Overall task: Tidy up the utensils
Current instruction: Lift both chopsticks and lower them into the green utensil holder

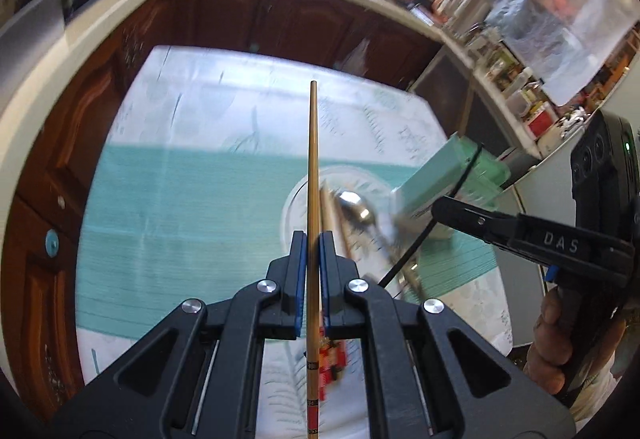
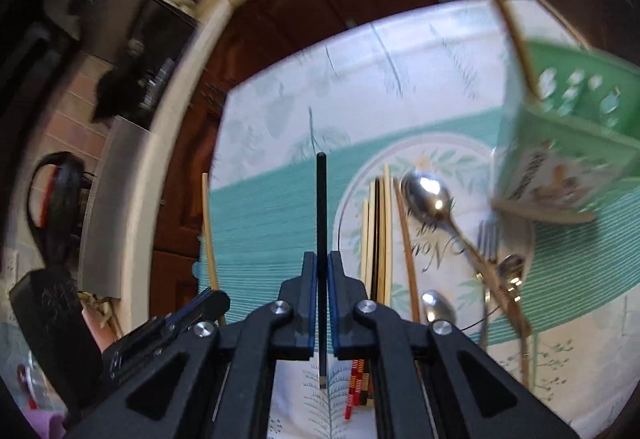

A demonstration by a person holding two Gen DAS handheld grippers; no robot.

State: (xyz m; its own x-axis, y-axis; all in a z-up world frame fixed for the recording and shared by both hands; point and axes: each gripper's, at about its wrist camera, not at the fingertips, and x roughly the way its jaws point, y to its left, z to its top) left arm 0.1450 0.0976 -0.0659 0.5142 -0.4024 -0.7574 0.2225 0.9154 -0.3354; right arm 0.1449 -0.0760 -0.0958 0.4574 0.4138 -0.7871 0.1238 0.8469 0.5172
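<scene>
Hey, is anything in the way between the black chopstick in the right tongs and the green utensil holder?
Nothing visible blocks it. The black chopstick is clamped in the right tongs, above the placemat. The green utensil holder stands off to its right, beyond the plate of utensils, with open air between.

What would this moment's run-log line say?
left hand-held gripper: shut on tan wooden chopstick | right hand-held gripper: shut on black chopstick | remaining: steel spoon on white round plate

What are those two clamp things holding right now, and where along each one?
The left gripper pinches a golden-brown chopstick along its thicker rear half, the thin tip pointing ahead. The right gripper pinches a black chopstick near its back end.
</scene>
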